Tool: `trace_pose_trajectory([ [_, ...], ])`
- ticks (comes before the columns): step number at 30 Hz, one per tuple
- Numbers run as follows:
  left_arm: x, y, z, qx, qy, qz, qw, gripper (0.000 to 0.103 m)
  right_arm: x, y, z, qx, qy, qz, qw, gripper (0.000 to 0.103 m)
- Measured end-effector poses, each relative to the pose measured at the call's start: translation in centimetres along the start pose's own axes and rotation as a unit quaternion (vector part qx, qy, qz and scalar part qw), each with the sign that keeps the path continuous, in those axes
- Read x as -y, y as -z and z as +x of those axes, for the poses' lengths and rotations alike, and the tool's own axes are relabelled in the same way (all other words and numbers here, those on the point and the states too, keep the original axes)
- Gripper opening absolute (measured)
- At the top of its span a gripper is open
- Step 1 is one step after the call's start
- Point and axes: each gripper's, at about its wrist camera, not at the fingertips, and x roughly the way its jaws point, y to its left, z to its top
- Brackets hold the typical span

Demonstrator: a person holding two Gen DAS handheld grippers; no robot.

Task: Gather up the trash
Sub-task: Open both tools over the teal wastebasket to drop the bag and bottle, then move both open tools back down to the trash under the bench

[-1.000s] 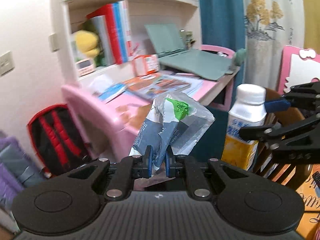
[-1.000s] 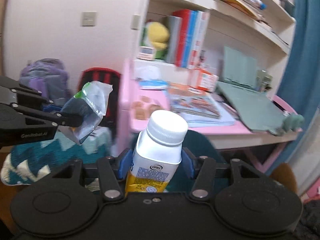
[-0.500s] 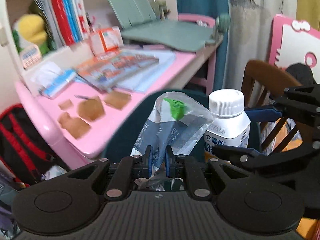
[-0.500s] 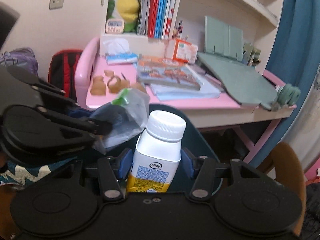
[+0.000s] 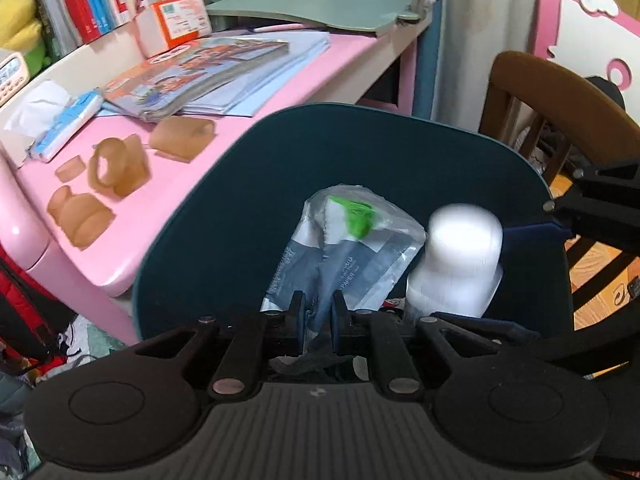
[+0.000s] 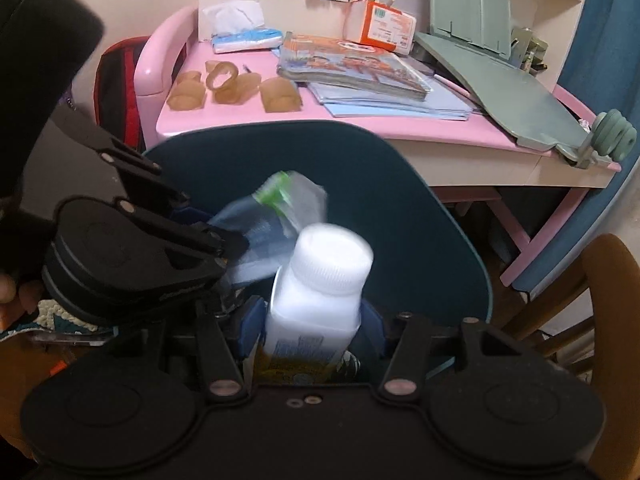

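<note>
**Both loads now hang over the bin**

Where a second ago the left wrist view showed the shelves and the table edge behind the load, the dark teal bin (image 5: 400, 152) now fills the middle of that view. The left tongs (image 5: 317, 312) stand narrow, pinching the crumpled plastic wrapper (image 5: 352, 252), which hangs over the bin's mouth. Beside it the white bottle (image 5: 460, 264) is blurred.

From the right wrist view, the right tongs (image 6: 312, 326) are clamped on the bottle (image 6: 320, 292), and the bin (image 6: 420, 220) has come up beneath it, with the pink table (image 6: 360, 124) behind. Both pieces look ready to drop; neither is released yet.
</note>
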Motion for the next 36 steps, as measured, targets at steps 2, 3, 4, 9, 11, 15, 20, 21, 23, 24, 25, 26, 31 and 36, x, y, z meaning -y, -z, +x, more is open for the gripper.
trace_pose_trajectory([
  [2,0.2,0.0,0.2,-0.002,0.003,0.002,1.0,0.013,-0.1,0.1,0.0,-0.001,0.0,-0.002,1.0,0.054],
  [3,0.2,0.0,0.2,-0.003,0.006,0.001,1.0,0.015,-0.2,0.1,0.0,-0.003,-0.003,-0.003,1.0,0.054],
  [4,0.3,0.0,0.2,-0.003,0.007,0.0,1.0,0.018,-0.3,0.1,0.0,-0.005,-0.004,-0.006,1.0,0.054],
  [9,0.3,0.3,-0.2,0.001,0.002,-0.003,1.0,0.029,-0.8,0.2,-0.6,-0.004,0.006,-0.019,1.0,0.054],
  [11,0.2,0.3,-0.7,0.005,-0.002,-0.003,1.0,0.033,-0.9,0.2,-1.1,0.0,0.006,-0.018,1.0,0.054],
  [15,0.1,0.6,-2.3,0.021,-0.016,-0.006,0.9996,0.056,-1.1,0.2,-2.6,0.007,0.016,-0.021,1.0,0.055],
  [20,0.0,1.2,-4.8,0.037,-0.021,-0.011,0.999,0.064,-1.2,0.3,-4.7,0.019,0.013,-0.016,1.0,0.055],
  [21,0.0,1.3,-5.3,0.04,-0.022,-0.012,0.9989,0.064,-1.3,0.4,-5.2,0.021,0.013,-0.017,1.0,0.055],
  [23,-0.1,1.7,-6.5,0.047,-0.023,-0.016,0.9985,0.064,-1.6,0.5,-6.3,0.027,0.012,-0.019,0.999,0.055],
  [24,-0.2,1.9,-7.2,0.051,-0.022,-0.018,0.9983,0.064,-1.8,0.5,-6.8,0.03,0.01,-0.02,0.999,0.055],
  [25,-0.3,2.2,-7.8,0.054,-0.023,-0.02,0.9981,0.064,-2.1,0.5,-7.3,0.032,0.009,-0.022,0.999,0.055],
  [26,-0.4,2.6,-8.6,0.057,-0.025,-0.024,0.9978,0.065,-2.4,0.5,-7.9,0.036,0.007,-0.023,0.999,0.055],
  [31,-1.3,4.7,-12.1,0.072,-0.026,-0.041,0.9962,0.068,-4.1,0.7,-10.5,0.048,-0.005,-0.033,0.998,0.055],
  [36,-2.8,7.6,-15.4,0.078,-0.041,-0.059,0.9944,0.068,-6.8,0.9,-12.5,0.059,-0.023,-0.05,0.997,0.055],
])
